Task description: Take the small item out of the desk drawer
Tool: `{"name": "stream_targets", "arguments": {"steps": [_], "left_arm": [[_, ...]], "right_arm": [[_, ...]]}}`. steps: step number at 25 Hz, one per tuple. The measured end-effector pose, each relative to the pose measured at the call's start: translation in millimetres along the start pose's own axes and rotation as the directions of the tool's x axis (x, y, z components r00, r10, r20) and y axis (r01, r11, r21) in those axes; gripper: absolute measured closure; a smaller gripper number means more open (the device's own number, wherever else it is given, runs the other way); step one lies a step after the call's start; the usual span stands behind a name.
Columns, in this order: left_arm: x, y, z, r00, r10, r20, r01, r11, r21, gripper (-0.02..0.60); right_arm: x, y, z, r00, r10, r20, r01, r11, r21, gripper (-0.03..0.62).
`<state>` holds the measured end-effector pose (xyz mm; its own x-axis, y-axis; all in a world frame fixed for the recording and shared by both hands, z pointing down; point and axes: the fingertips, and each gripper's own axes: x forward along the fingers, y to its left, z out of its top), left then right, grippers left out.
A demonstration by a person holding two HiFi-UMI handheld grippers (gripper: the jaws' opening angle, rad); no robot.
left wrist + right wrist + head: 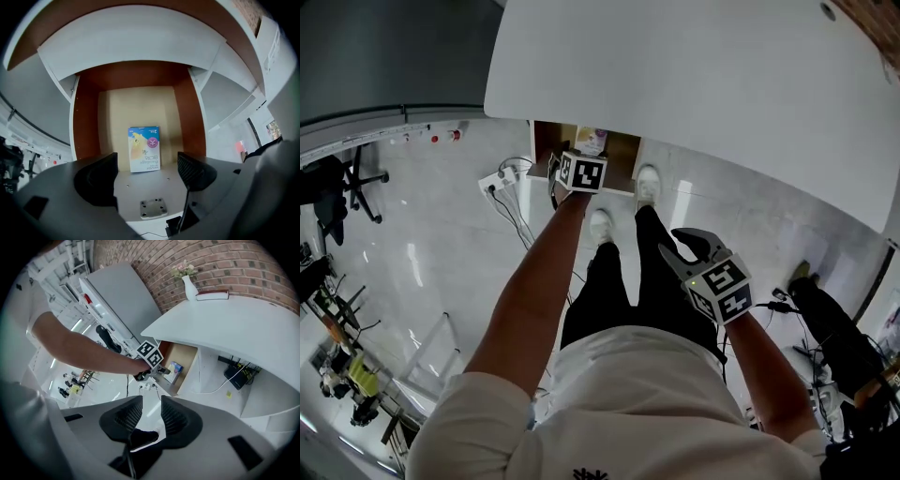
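Matt wooden drawer (136, 105), glossy paper packet (144, 148)

The desk drawer (193, 117) stands open before me, brown-walled with a pale floor. A small blue-and-yellow box (144, 148) lies flat on that floor, at the end nearest me, its print upside down.

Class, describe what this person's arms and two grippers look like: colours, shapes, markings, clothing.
The left gripper and right gripper have grey bodies with black, ribbed, wedge-shaped jaws. Each carries a cube of black-and-white square markers. The arms are bare below short white sleeves.
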<state>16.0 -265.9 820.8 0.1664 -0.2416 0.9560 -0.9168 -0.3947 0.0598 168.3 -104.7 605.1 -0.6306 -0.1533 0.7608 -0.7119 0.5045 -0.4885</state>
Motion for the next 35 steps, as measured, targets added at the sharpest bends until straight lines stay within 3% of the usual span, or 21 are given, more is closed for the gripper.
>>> {"name": "stream_targets", "arguments": {"steps": [14,28,35], "left_arm": [[65.5,14.2,3.5,0.999,-0.009,-0.051,0.013,0.997,0.07,0.194],[83.1,18.4,-0.6,0.99,0.001,-0.139,0.0,1.0,0.01,0.192],[101.2,22.4,4.8,0.994,0.017,-0.111,-0.017,1.0,0.0,0.192]], "right_arm": [[28.9,-11.9,2.9,0.998,-0.012,-0.064,0.011,1.0,-0.011,0.454],[34.7,-8.5,-11.2,0.996,0.002,-0.084,0.001,0.999,0.034,0.454],[34.6,-15.9,-13.7,0.996,0.004,-0.087,-0.001,0.999,0.039,0.454]]}}
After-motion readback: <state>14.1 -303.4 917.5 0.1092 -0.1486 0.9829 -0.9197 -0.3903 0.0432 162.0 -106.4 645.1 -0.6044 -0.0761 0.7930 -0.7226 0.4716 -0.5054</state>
